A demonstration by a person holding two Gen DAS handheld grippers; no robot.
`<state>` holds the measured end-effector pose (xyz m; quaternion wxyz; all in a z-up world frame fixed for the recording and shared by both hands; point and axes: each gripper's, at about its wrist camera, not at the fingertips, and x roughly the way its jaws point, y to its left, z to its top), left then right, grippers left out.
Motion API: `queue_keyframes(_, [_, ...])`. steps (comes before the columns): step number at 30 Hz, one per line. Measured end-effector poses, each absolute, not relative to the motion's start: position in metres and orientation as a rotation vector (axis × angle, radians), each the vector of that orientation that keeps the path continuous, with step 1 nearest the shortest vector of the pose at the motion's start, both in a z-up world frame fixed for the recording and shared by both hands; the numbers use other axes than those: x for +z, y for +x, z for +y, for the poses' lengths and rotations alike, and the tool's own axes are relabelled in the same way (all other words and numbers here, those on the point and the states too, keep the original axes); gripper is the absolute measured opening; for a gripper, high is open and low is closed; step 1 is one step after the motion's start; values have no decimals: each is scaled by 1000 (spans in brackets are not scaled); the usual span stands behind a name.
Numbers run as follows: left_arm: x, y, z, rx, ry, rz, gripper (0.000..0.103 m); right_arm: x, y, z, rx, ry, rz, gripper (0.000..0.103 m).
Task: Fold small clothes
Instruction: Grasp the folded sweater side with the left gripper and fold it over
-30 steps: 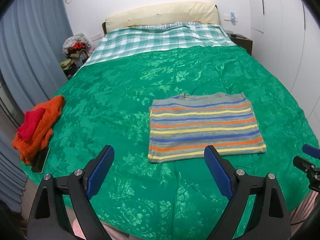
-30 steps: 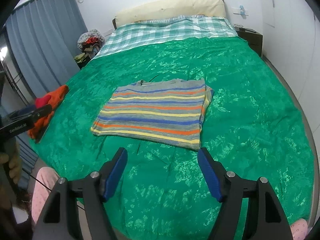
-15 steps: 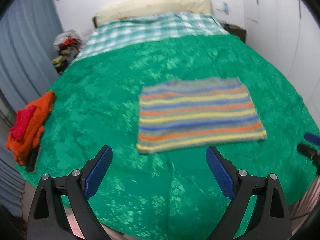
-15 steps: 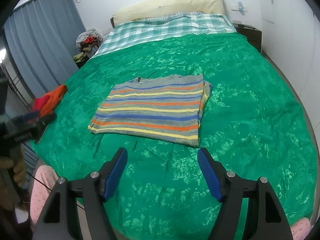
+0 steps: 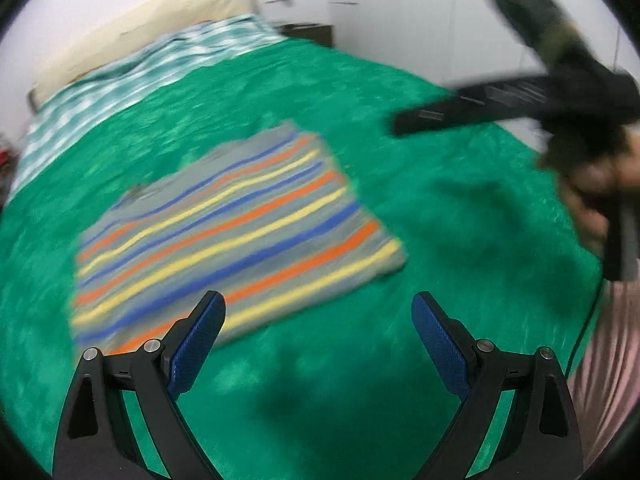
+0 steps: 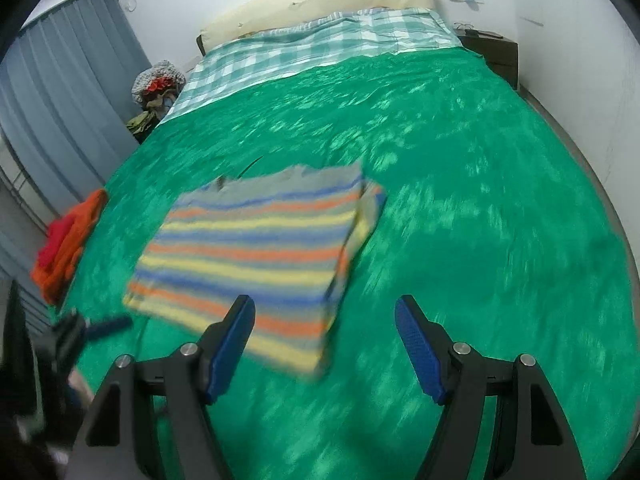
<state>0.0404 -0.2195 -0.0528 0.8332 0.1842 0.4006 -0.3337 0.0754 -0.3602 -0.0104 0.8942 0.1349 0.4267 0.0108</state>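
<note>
A folded striped garment (image 5: 236, 236), grey with orange, yellow and blue bands, lies flat on the green bedspread (image 5: 440, 184); it also shows in the right wrist view (image 6: 256, 256). My left gripper (image 5: 318, 340) is open and empty, hovering above the bedspread just in front of the garment's near edge. My right gripper (image 6: 324, 344) is open and empty, over the garment's near right corner. The right gripper's body (image 5: 560, 92) shows blurred at the upper right of the left wrist view. The left gripper (image 6: 92, 328) shows blurred at the lower left of the right wrist view.
A pile of orange and red clothes (image 6: 66, 248) lies at the bed's left edge. A checked sheet (image 6: 320, 46) and cream pillow (image 6: 320, 0) lie at the head. A dark nightstand (image 6: 494, 52) stands by the right wall. Grey curtains (image 6: 60, 100) hang left.
Both grippers have moved forward and closer to the striped garment. The left view has swung right, so the right gripper now shows large in it. Both stay open.
</note>
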Motion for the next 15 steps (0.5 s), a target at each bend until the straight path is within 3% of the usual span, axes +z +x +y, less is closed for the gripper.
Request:
queue_keyframes(4, [-87, 68, -259, -723, 356, 921, 95, -41, 148, -399, 103, 343, 963, 72])
queue_keyframes(5, [-98, 73, -267, -709, 370, 945, 90, -54, 168, -410, 129, 379, 999, 72])
queue_keyframes(6, [-113, 78, -276, -691, 400, 983, 78, -63, 180, -417, 142, 406, 1020, 72])
queue_keyframes(10, [-125, 74, -283, -667, 405, 977, 68, -113, 237, -441, 195, 546, 1113, 62])
queue_keyframes(11, [-124, 72, -286, -677, 408, 976, 53, -121, 249, -443, 214, 583, 1108, 61])
queue_keyframes(12, [-124, 70, -289, -688, 419, 972, 26, -124, 254, -442, 239, 602, 1102, 52])
queue_keyframes(13, [-124, 69, -292, -694, 438, 969, 12, -127, 263, -439, 277, 617, 1096, 21])
queue_keyframes(14, [-122, 69, -293, -691, 448, 968, 7, -129, 268, -436, 270, 608, 1104, 10])
queue_keyframes(15, [-119, 71, -289, -699, 418, 976, 5, -131, 272, -433, 244, 597, 1120, 10])
